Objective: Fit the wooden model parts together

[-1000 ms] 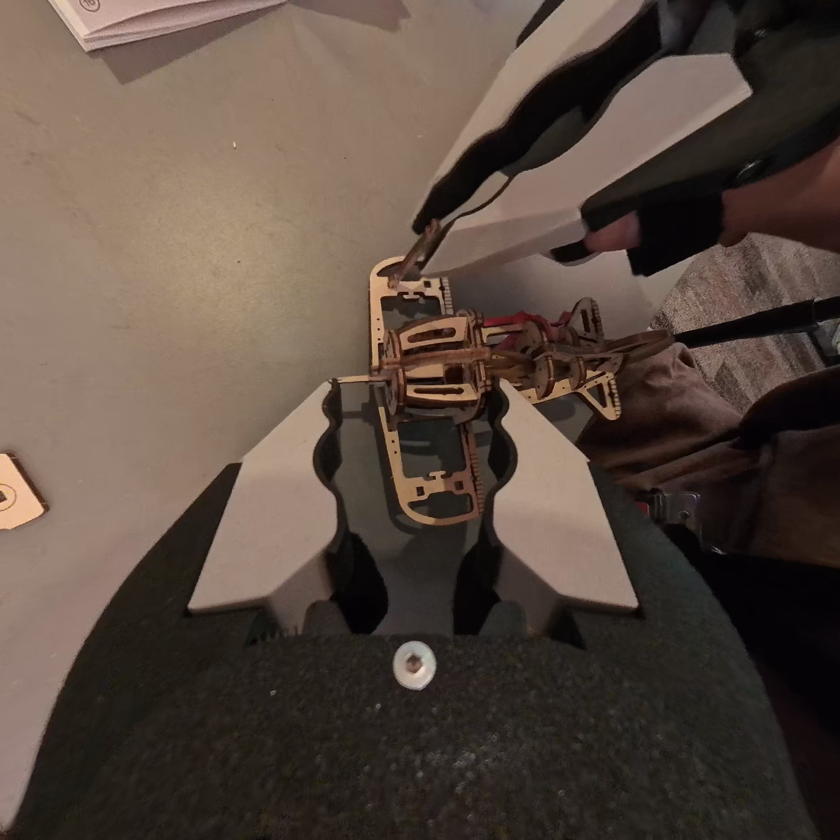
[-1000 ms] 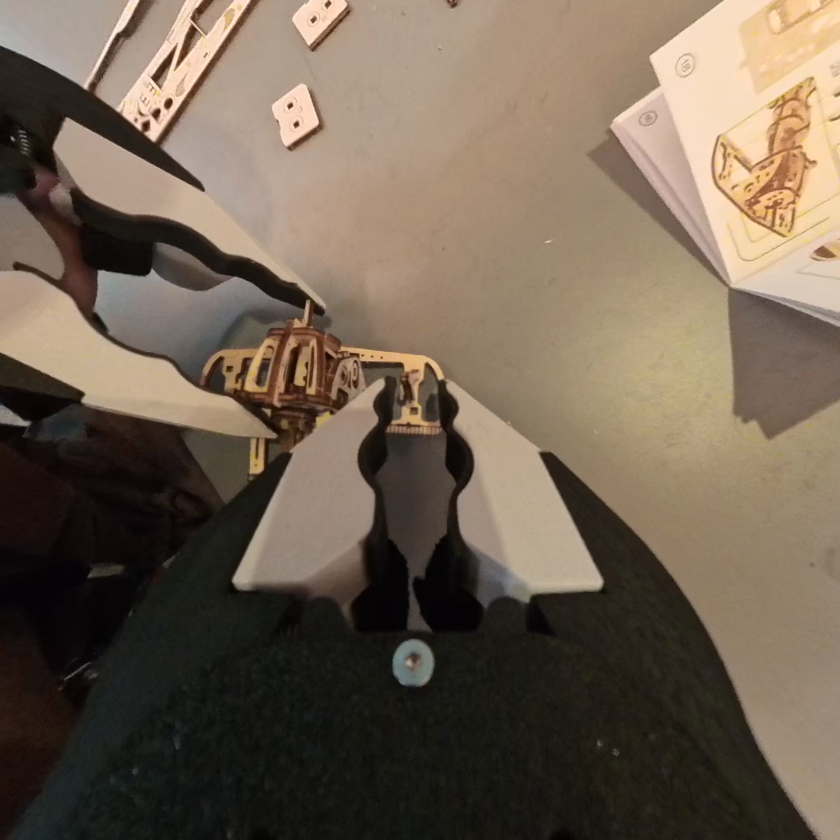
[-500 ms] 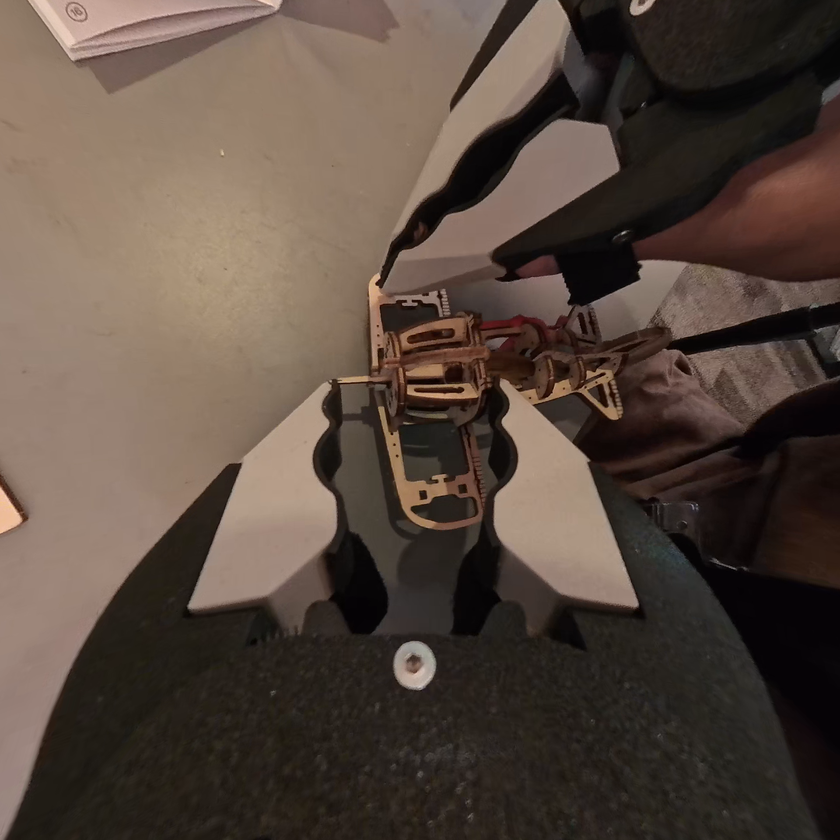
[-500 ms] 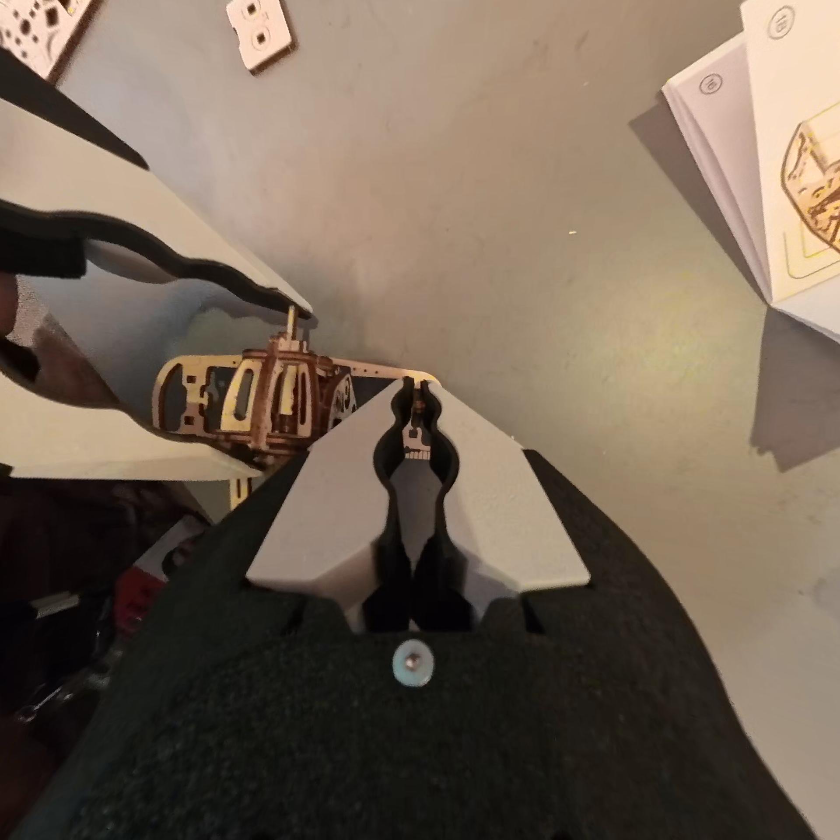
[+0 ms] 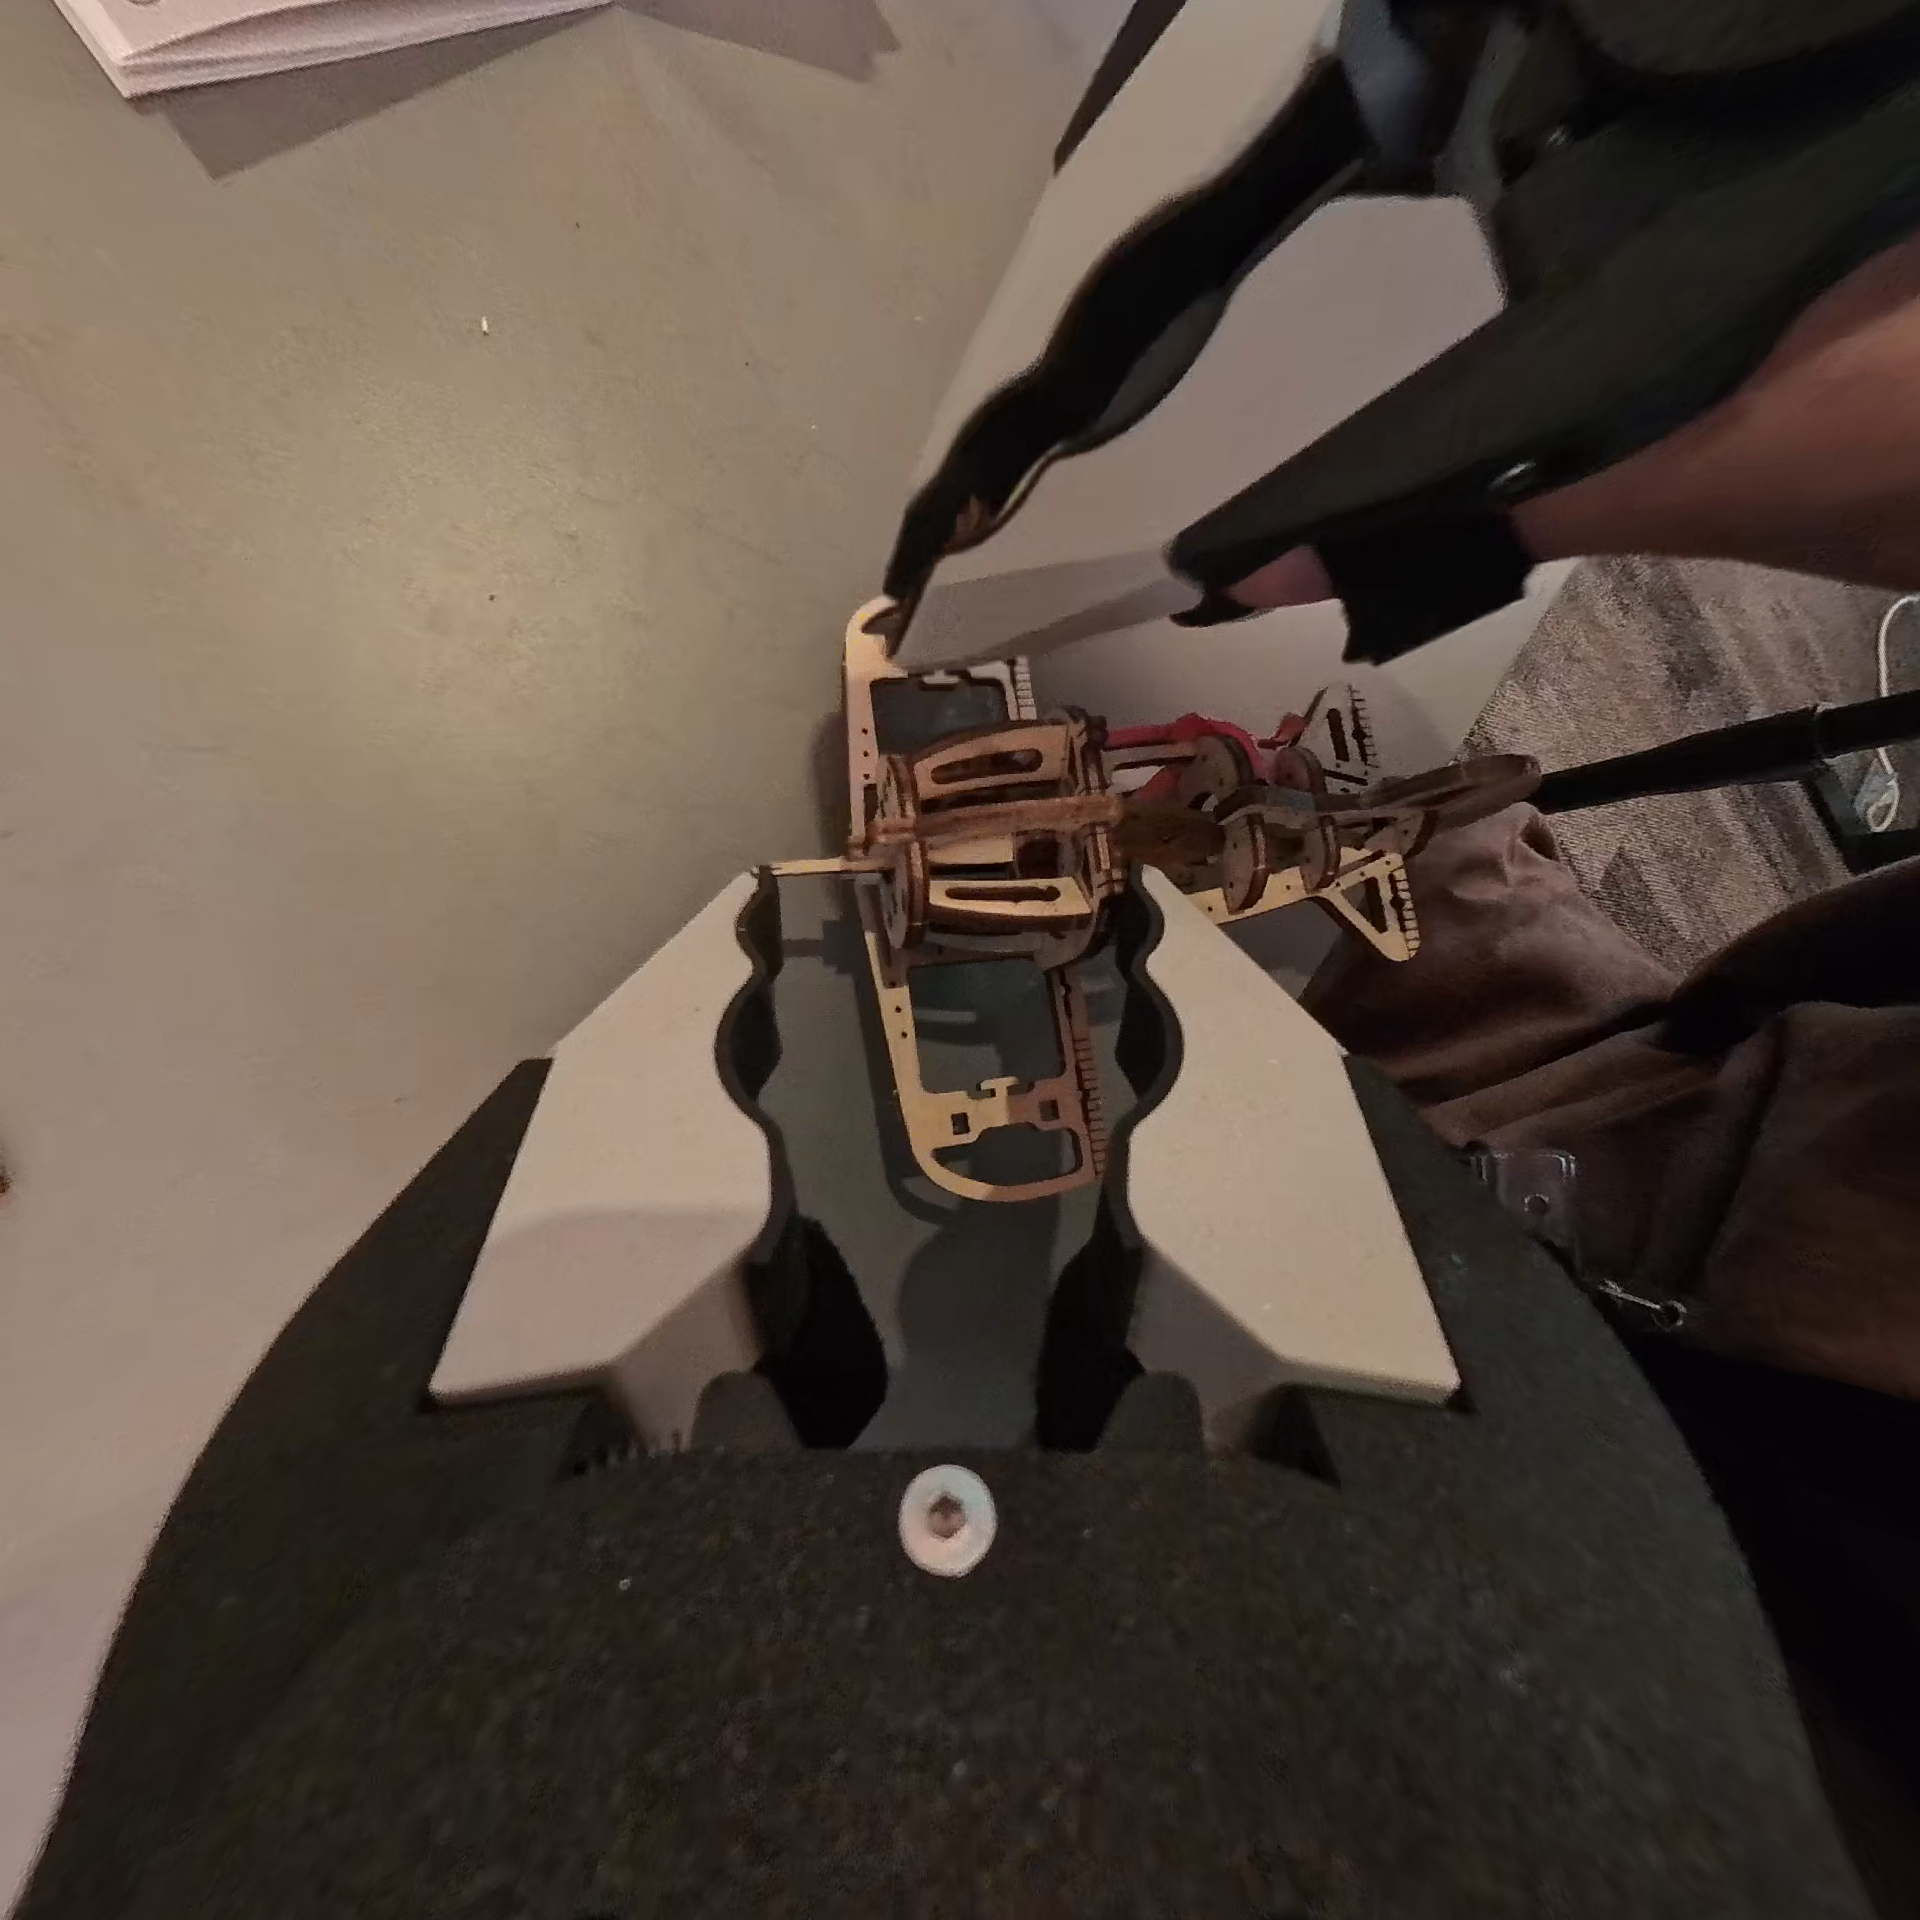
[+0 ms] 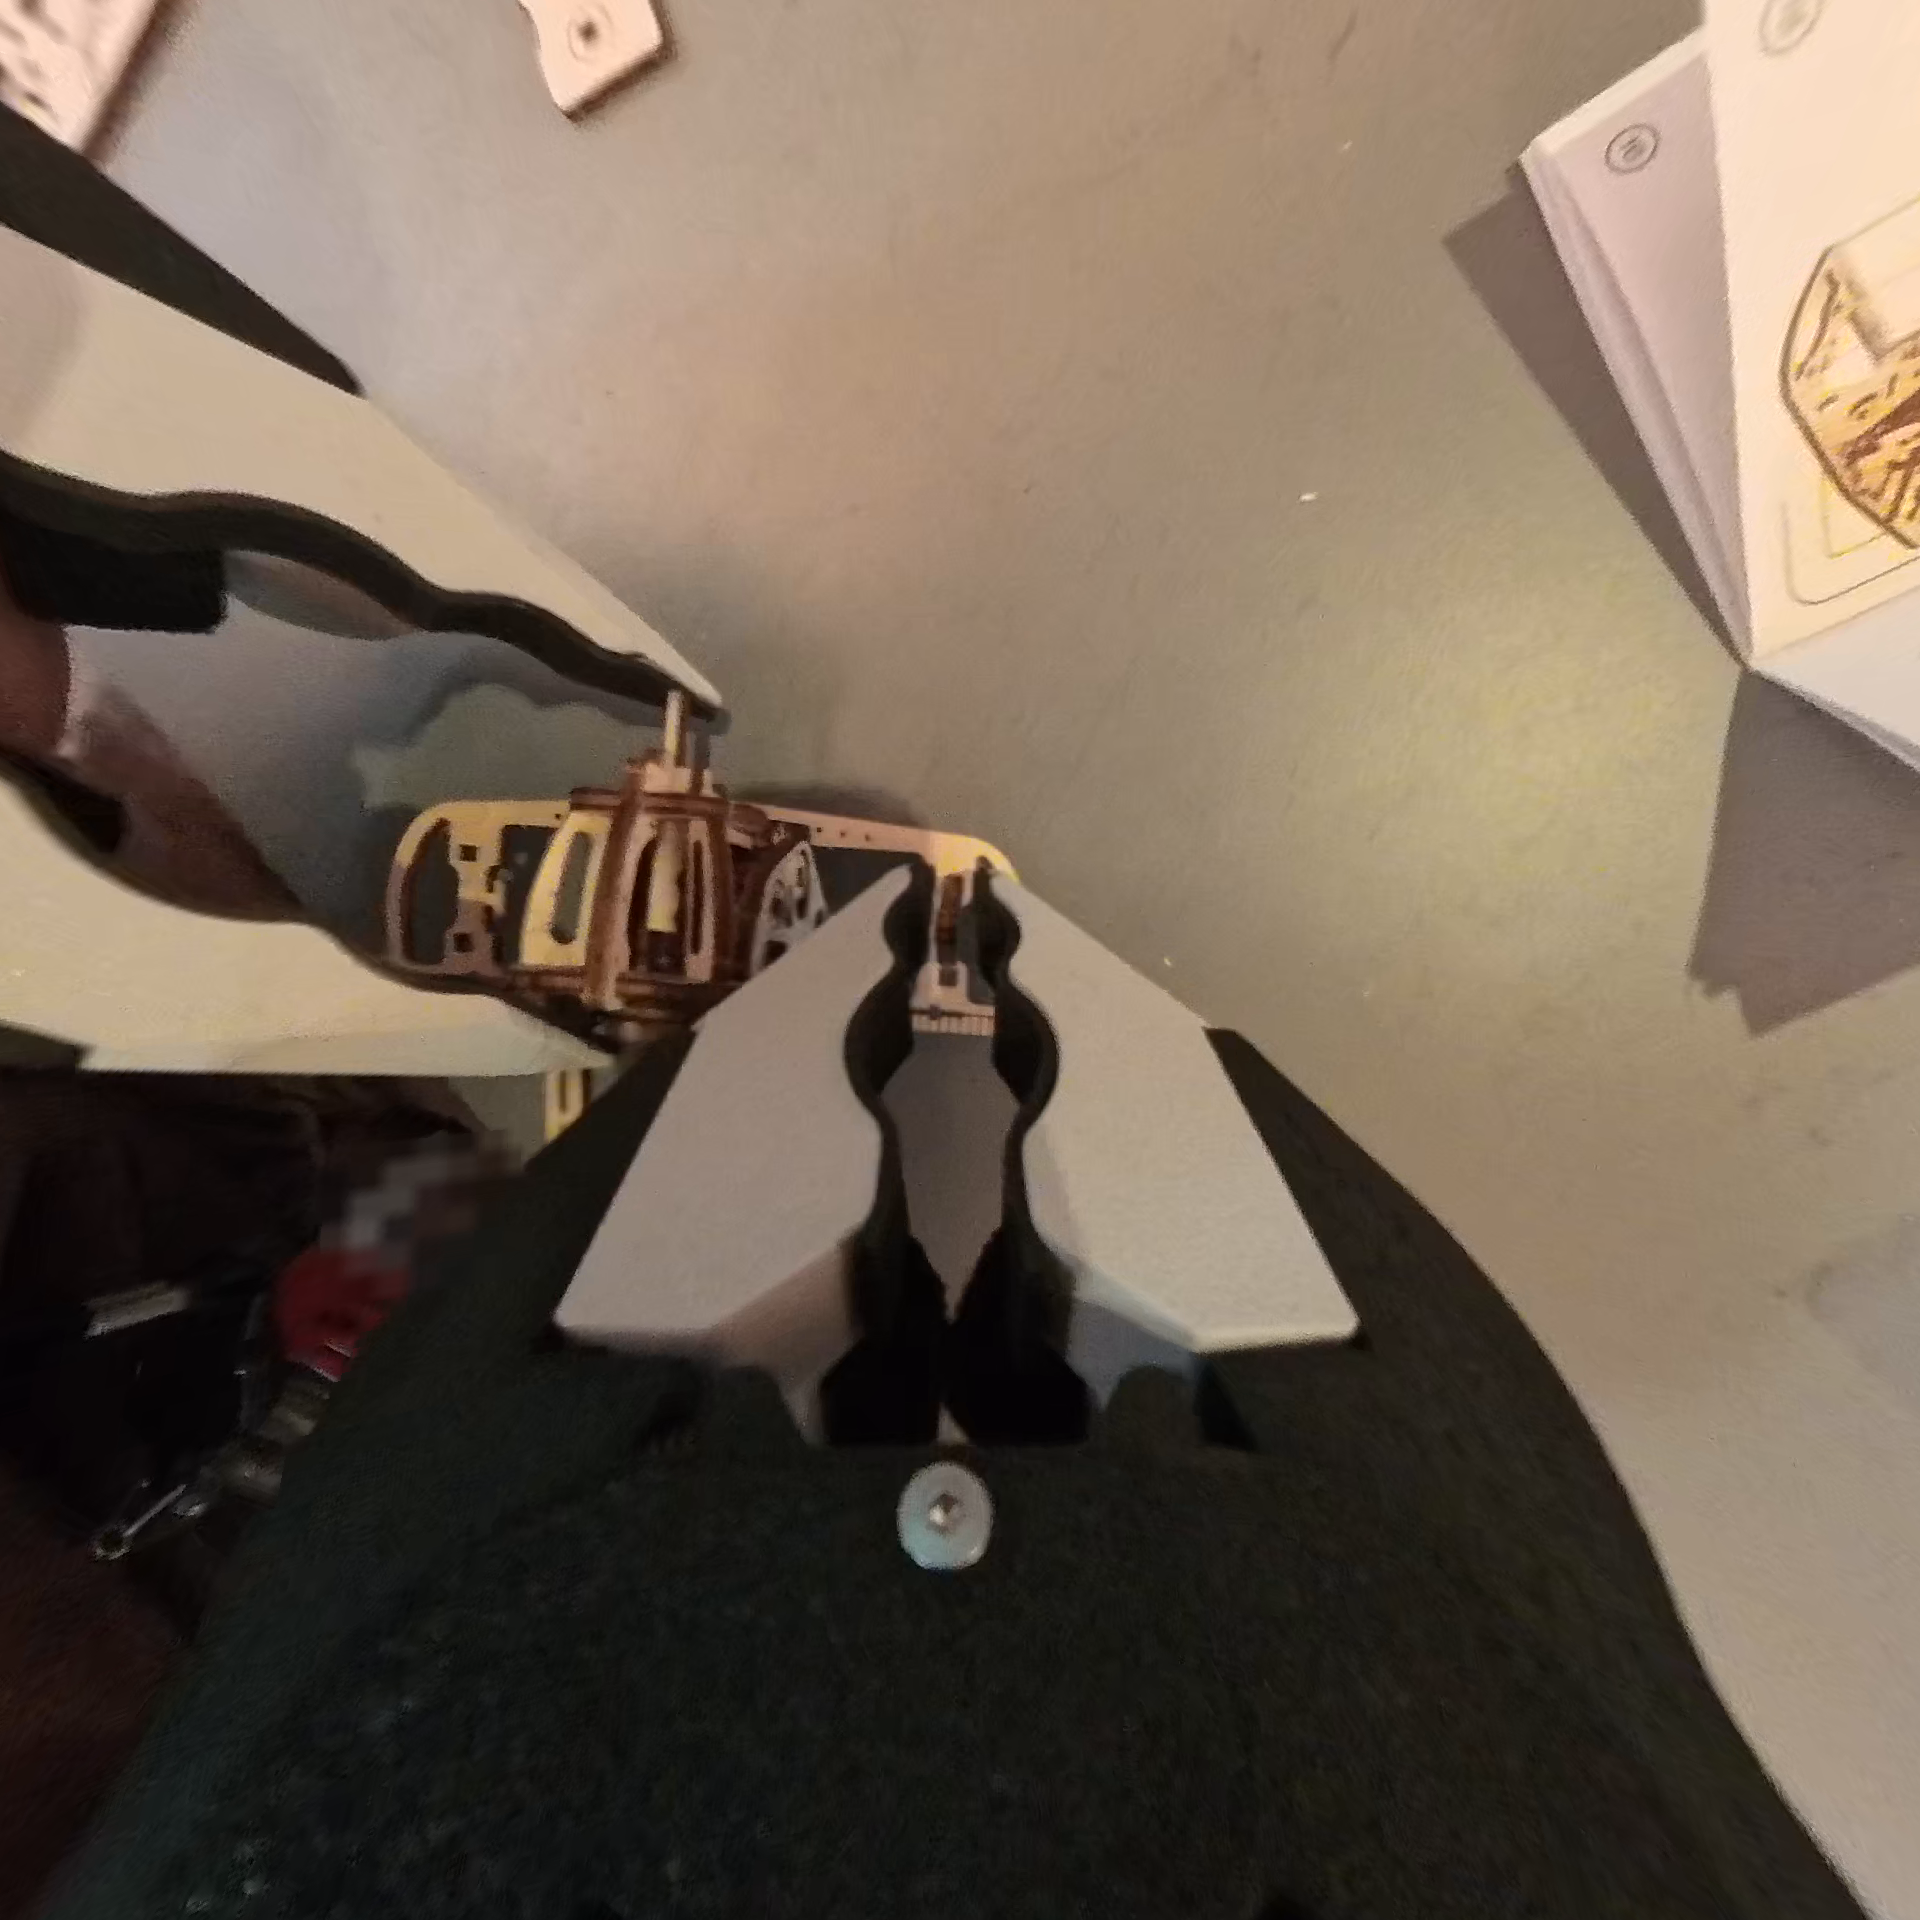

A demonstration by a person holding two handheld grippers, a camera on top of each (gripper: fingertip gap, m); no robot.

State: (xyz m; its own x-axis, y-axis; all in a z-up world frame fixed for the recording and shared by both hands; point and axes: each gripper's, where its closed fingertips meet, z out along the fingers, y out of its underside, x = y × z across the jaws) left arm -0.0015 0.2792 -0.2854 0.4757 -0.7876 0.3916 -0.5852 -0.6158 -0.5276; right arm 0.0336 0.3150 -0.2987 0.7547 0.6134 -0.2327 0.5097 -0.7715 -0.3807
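Note:
A wooden model (image 5: pixel 987 821) with a caged drum and gears stands on a flat toothed frame (image 5: pixel 987 1132) near the table's edge. My left gripper (image 5: pixel 951 883) is shut on the model: one fingertip presses the axle pin (image 5: pixel 810 864), the other the drum's far side. The right wrist view shows this grip (image 6: pixel 644 883) from the side, with the model (image 6: pixel 623 914) between the fingers. My right gripper (image 6: pixel 951 894) is shut on the far end of the frame (image 6: pixel 951 935). In the left wrist view its tips (image 5: pixel 899 608) pinch the frame's far corner.
An open instruction booklet (image 6: pixel 1818 364) lies on the grey table (image 5: pixel 416 520), also seen in the left wrist view (image 5: pixel 312 42). Loose wooden pieces (image 6: pixel 592 42) lie farther off. A person's brown-trousered legs (image 5: pixel 1610 1091) and a black rod (image 5: pixel 1714 758) are beyond the table's edge. There is about 6 cm between the tips of the two grippers.
My right gripper came down and closed from open onto the frame's far end. My left gripper kept its hold on the model.

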